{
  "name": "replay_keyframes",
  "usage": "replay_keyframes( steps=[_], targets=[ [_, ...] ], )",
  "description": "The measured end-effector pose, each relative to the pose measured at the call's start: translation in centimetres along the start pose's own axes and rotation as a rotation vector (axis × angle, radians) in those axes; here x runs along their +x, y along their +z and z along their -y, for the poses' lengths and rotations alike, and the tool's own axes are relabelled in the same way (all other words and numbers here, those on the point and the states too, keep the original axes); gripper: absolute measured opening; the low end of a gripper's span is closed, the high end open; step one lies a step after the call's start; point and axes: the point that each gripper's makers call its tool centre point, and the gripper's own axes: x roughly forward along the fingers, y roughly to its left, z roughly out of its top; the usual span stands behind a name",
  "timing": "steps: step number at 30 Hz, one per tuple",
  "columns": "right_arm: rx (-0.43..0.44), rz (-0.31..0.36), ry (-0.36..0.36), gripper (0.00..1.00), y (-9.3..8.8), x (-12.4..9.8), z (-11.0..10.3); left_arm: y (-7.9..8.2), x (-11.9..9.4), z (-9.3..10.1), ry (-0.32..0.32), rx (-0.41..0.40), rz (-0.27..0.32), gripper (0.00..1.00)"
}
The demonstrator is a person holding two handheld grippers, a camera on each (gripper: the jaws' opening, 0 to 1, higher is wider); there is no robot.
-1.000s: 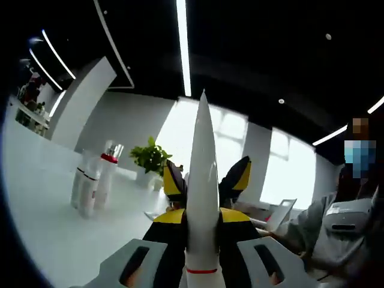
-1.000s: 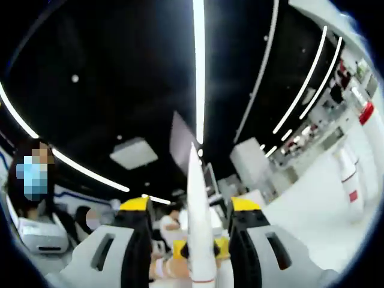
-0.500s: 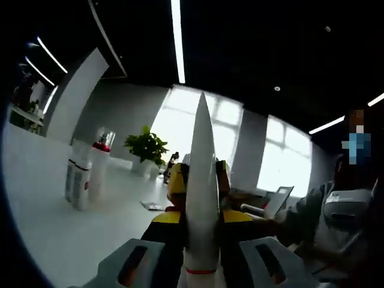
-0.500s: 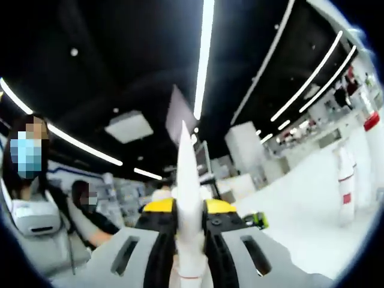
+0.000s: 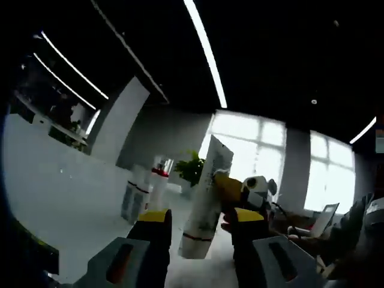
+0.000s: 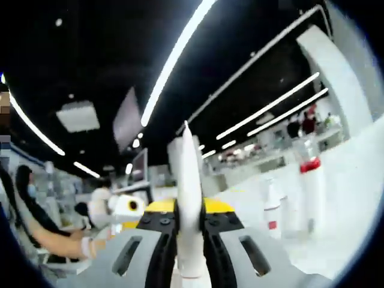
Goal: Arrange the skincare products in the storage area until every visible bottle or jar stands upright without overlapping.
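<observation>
Your right claw (image 6: 184, 231) is clamped on the tall white squeeze tube (image 6: 187, 198), held above the white surface (image 6: 354, 180) beside the upright white bottles (image 6: 273, 207), while your left claw (image 5: 195, 225) stands apart, letting go.

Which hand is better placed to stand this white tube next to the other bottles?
Right, probably. The right tongs are shut on the white tube, while the left tongs stand open around it. The standing bottles lie just ahead on the white surface.
</observation>
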Motion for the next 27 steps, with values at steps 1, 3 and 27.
replay_keyframes(
  steps=[1,3,27],
  targets=[
    [-0.048,0.011,-0.054,0.13,0.2,-0.2,0.9,-0.2,0.1,-0.3,0.015,0.028,-0.013,0.40],
    [-0.113,0.021,-0.153,0.13,0.7,-0.6,2.3,-0.5,0.2,-0.2,0.022,0.040,-0.031,0.40],
    [-0.244,-0.072,-0.357,0.15,-1.5,-1.2,4.7,-0.7,0.3,-0.9,0.033,0.013,-0.042,0.41]
  ],
)
